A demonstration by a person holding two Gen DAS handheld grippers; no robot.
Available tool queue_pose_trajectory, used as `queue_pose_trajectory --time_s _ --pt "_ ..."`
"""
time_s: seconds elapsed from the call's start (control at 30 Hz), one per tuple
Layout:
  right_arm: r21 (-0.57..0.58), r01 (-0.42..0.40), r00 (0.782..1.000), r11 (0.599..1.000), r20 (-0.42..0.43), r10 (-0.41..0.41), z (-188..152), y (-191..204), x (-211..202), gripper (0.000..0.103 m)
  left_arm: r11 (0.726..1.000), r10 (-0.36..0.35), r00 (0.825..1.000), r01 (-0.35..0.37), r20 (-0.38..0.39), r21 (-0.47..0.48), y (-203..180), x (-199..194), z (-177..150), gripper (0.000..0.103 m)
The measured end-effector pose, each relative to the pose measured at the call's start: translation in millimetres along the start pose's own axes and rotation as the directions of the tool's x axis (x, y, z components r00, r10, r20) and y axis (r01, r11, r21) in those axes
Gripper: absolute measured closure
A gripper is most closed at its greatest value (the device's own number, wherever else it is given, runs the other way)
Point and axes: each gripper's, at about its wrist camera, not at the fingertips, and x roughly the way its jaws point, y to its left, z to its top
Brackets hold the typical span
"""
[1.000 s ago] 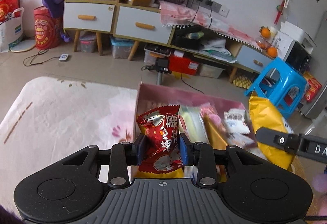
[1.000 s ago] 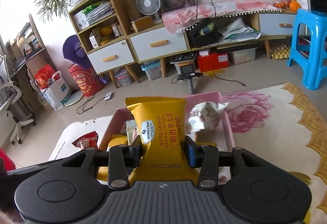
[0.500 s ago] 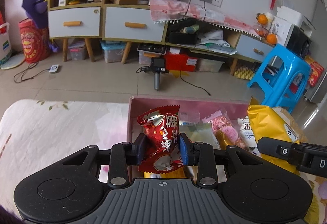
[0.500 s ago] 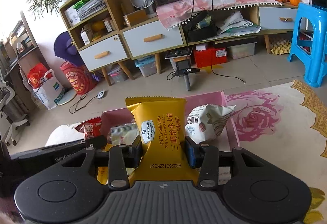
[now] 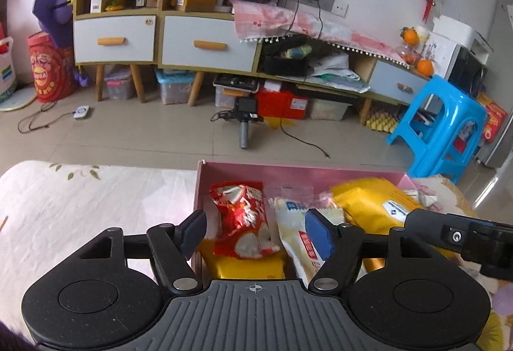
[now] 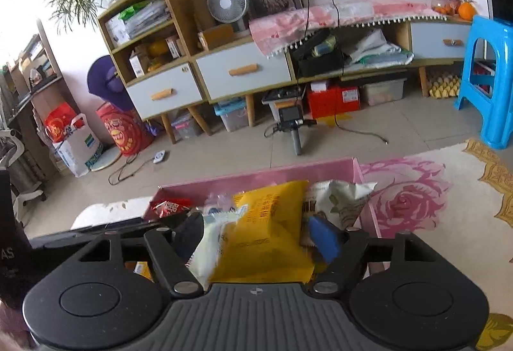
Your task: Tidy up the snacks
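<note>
A pink box holds several snack packets. My left gripper is open above its left part. The red snack packet lies loose between the spread fingers, on a yellow packet. My right gripper is open too, over the same pink box. The yellow waffle packet lies free between its fingers, tilted, in the box. It also shows in the left wrist view, with the right gripper's body at the right edge. A white packet stands at the box's right end.
The box stands on a table with a floral cloth. Beyond the table edge is tiled floor with a small tripod camera, a blue plastic stool and low cabinets along the wall.
Both grippers have opened. The red packet has dropped from the left gripper into the box. The yellow waffle packet has dropped from the right gripper and tilted over.
</note>
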Motion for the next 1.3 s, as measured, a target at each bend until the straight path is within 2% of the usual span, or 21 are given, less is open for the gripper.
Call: queue_pose_trajectory --time_s 0.27,0.53,0.77,0.93,1.07,1.2,1.3 --pt "0.019 0.001 1.000 1.000 -0.014 0.000 -2 -2 -27 0.024 0.999 0.052 0.999 -0.052 -0.009 -0.005 -4 -52 -5 0.019" --pt "-0.083 0.016 1.000 0.996 -0.018 -0.017 -8 18 -73 0.013 0.995 0.101 0.993 -0.102 -0.060 -0.010 -6 -108 -31 0.011" --pt "-0.164 0.049 0.996 0.985 -0.065 -0.061 -29 36 -104 0.010 0.995 0.079 0.990 -0.085 -0.121 -0.044 -10 -145 -61 0.009" --pt "-0.141 0.068 0.991 0.988 -0.105 -0.084 -44 38 -121 0.008 0.987 0.162 0.977 -0.162 -0.137 0.013 -20 -164 -83 0.005" --pt "-0.162 0.139 0.977 0.977 -0.136 -0.162 -62 43 -129 0.008 0.977 0.210 0.964 -0.212 -0.164 0.007 -25 -175 -95 0.003" --pt "-0.139 0.159 0.974 0.978 -0.142 -0.178 -77 41 -135 0.008 0.972 0.235 0.962 -0.230 -0.140 0.050 -33 -183 -105 0.001" --pt "-0.141 0.169 0.973 0.976 -0.132 -0.188 -88 37 -134 0.008 0.972 0.237 0.965 -0.235 -0.116 0.029 -35 -183 -116 0.000"
